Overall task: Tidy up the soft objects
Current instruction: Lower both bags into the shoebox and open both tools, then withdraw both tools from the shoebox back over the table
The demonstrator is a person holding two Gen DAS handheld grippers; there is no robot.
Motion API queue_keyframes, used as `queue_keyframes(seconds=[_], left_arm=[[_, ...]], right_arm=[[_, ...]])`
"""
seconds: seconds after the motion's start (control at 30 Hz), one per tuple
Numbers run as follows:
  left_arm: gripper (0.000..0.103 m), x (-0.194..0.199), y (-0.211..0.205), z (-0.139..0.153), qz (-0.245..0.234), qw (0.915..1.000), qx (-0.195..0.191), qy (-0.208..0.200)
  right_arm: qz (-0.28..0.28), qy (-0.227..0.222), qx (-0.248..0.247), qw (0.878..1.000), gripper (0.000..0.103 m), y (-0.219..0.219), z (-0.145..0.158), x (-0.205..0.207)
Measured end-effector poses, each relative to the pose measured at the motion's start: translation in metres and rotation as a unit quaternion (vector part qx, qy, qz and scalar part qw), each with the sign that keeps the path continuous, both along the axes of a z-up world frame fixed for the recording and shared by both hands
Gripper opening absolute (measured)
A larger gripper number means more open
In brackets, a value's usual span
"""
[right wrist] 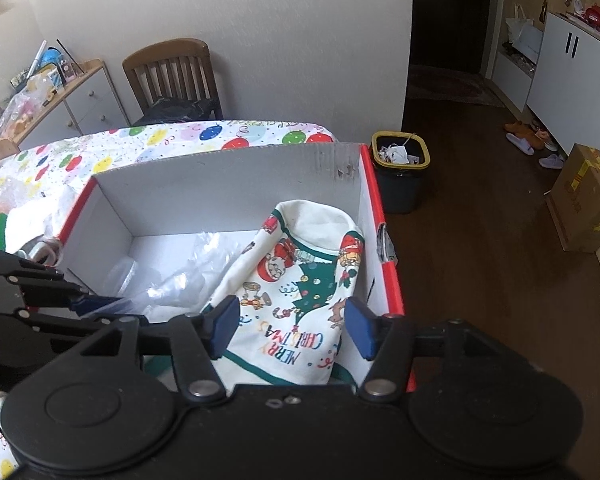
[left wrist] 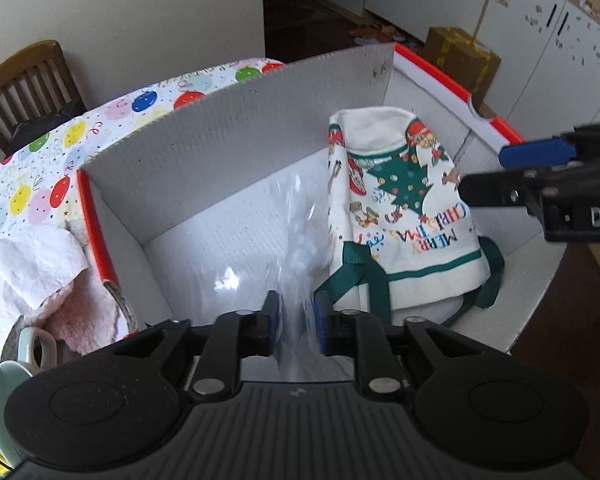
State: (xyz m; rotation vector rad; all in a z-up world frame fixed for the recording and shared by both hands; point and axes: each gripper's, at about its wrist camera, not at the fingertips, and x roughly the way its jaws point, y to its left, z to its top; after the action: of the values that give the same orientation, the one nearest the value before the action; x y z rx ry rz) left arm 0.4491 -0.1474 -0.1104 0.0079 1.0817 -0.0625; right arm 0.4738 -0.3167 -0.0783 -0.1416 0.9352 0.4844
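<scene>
A lived-in home, dining corner beside an entry hall. Tabletop [right wrist: 172, 140] under a balloon-print party cloth; behind it, a slatted wooden chair [right wrist: 172, 76] against a plain wall. Left of the chair, a low drawer unit [right wrist: 88, 104] piled with toys and oddments. Right of the tabletop, on dark wood flooring: a waste bin [right wrist: 400, 172], slippers [right wrist: 528, 144], a taped carton [right wrist: 584, 200] and white cupboards [right wrist: 572, 72].

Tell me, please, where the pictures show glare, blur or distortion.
Left wrist view: the clear plastic bag in the left gripper is smeared and glints white; the box wall bows from the fisheye. Right wrist view: sharper; glints on the bag, and the dark doorway loses detail.
</scene>
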Motion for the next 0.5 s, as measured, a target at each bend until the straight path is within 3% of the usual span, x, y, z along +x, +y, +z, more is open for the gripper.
queue_keyframes(seconds=[0.07,0.1,0.17,0.4,0.5], left_arm=[[0.044,-0.002,0.003,0.003,0.007,0.9999,-0.01,-0.005],[0.045,-0.004,0.004,0.005,0.008,0.9998,-0.014,-0.01],[0.058,-0.008,0.004,0.011,0.007,0.9996,-0.016,-0.022],[0.059,-0.033,0.01,0.037,0.008,0.9975,-0.027,-0.065],[0.067,-0.047,0.014,0.05,0.008,0.9961,-0.028,-0.084]], right_arm=[[0.0,-0.002,0.003,1.0,0.061,0.0,0.002,-0.003],[0.001,-0.003,0.005,1.0,0.062,0.0,0.004,-0.005],[0.001,-0.005,0.006,1.0,0.063,0.0,0.007,-0.008],[0.0,-0.021,0.026,0.999,0.069,-0.003,0.027,-0.027],[0.001,-0.029,0.033,0.999,0.073,-0.003,0.037,-0.039]])
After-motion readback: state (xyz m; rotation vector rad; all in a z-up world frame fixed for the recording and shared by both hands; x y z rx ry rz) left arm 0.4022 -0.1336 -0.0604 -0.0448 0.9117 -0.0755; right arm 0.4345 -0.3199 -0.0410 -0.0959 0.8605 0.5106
